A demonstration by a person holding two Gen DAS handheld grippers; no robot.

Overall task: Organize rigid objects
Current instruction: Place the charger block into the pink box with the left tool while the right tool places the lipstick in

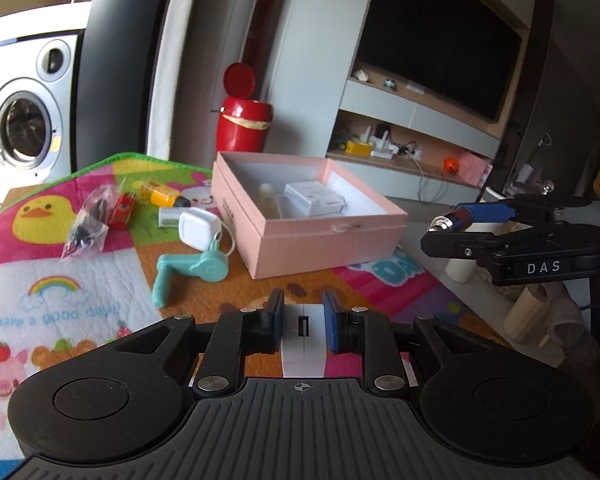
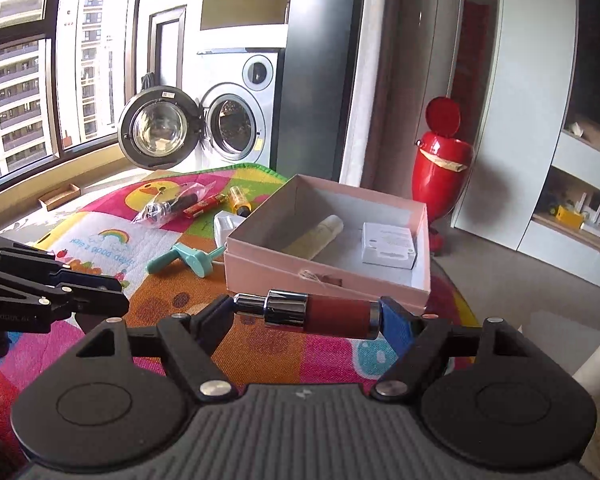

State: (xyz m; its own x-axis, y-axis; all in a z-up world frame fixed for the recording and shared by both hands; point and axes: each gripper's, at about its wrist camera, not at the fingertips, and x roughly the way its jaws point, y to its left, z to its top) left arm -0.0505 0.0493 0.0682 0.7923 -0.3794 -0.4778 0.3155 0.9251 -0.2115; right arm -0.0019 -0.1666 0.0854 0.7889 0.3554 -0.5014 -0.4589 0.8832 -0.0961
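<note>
An open pink box (image 1: pixel 324 236) (image 2: pixel 324 276) sits on the colourful play mat (image 1: pixel 60 292) and holds a white packet (image 1: pixel 314 198) (image 2: pixel 388 245) and a pale tube (image 2: pixel 314 238). My right gripper (image 2: pixel 306 314) is shut on a dark red bottle with a chrome cap (image 2: pixel 312 314), held crosswise just before the box's near wall; it shows at the right of the left wrist view (image 1: pixel 452 222). My left gripper (image 1: pixel 302 322) is shut on a flat white card-like piece (image 1: pixel 303 336) above the mat. Loose on the mat lie a teal hand fan (image 1: pixel 192 272), a white case (image 1: pixel 198 228), a yellow bottle (image 1: pixel 160 194) and a plastic bag (image 1: pixel 90 220).
A red bin (image 1: pixel 242 120) stands behind the mat. A washing machine (image 2: pixel 232 120) with its door open is at the back left. A TV unit with shelves (image 1: pixel 420 140) is at the right. A red packet (image 1: pixel 122 208) lies beside the bag.
</note>
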